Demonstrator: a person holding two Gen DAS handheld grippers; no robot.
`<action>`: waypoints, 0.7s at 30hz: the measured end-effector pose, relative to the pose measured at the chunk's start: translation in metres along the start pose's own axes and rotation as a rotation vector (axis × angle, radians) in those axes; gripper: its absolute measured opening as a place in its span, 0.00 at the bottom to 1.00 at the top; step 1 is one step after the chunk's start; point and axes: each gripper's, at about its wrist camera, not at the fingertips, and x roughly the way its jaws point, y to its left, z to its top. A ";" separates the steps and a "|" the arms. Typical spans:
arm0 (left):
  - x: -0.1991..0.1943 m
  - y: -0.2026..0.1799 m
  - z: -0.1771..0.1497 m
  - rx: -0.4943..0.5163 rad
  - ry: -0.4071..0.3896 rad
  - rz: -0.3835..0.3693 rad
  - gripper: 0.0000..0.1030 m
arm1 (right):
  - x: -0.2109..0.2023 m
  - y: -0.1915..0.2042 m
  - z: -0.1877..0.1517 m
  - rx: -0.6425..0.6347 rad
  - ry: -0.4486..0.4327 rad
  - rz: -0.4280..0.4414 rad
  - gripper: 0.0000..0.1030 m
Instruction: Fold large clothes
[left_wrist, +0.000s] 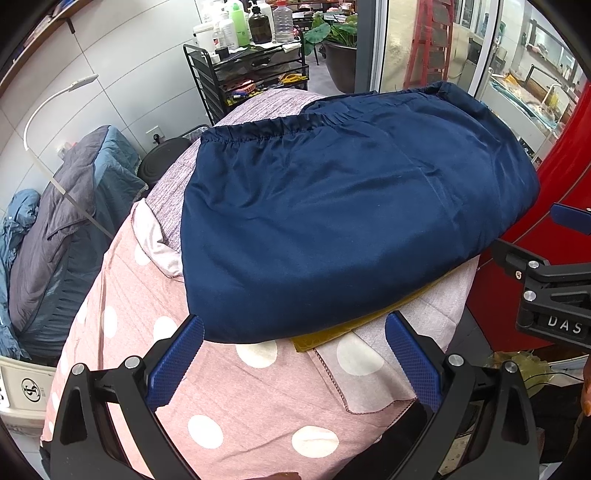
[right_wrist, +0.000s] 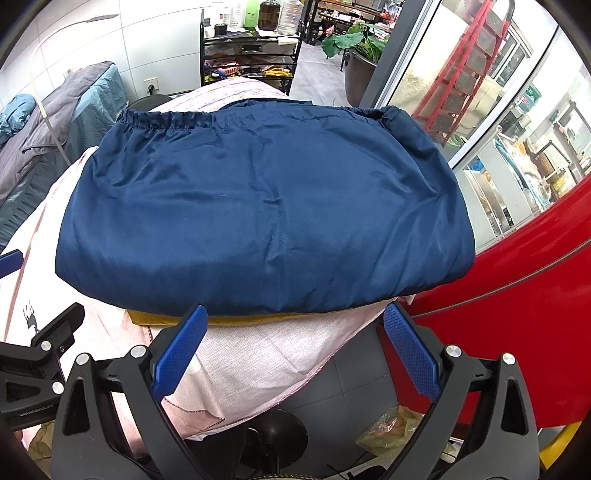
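we record a large navy blue satin garment with an elastic gathered hem lying folded into a broad flat bundle on a table draped in pink cloth with white polka dots; the gathered hem runs along the far edge of the bundle. under the garment's near edge we see a flat mustard-yellow fabric piece, partly covered, touching the garment above it. our left gripper with blue textured pads sits just short of the garment's near edge, its fingers spread wide and holding nothing; the left pad is very near the fold, though we cannot tell if it touches. our right gripper is likewise just in front of the garment's near edge, fingers spread apart, empty. to the right of the garment we note a glossy red curved panel. beyond the garment's far edge stands a black wire shelf cart loaded with bottles.
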 end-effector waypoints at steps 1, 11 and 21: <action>0.000 0.000 0.000 -0.001 0.000 0.000 0.94 | 0.000 0.000 0.000 0.000 0.000 0.000 0.92; -0.010 0.001 -0.002 0.010 -0.098 0.019 0.94 | -0.001 0.000 0.000 0.000 0.000 -0.001 0.92; -0.004 0.001 0.001 0.010 -0.040 0.013 0.94 | 0.002 0.000 0.004 -0.004 0.000 0.001 0.92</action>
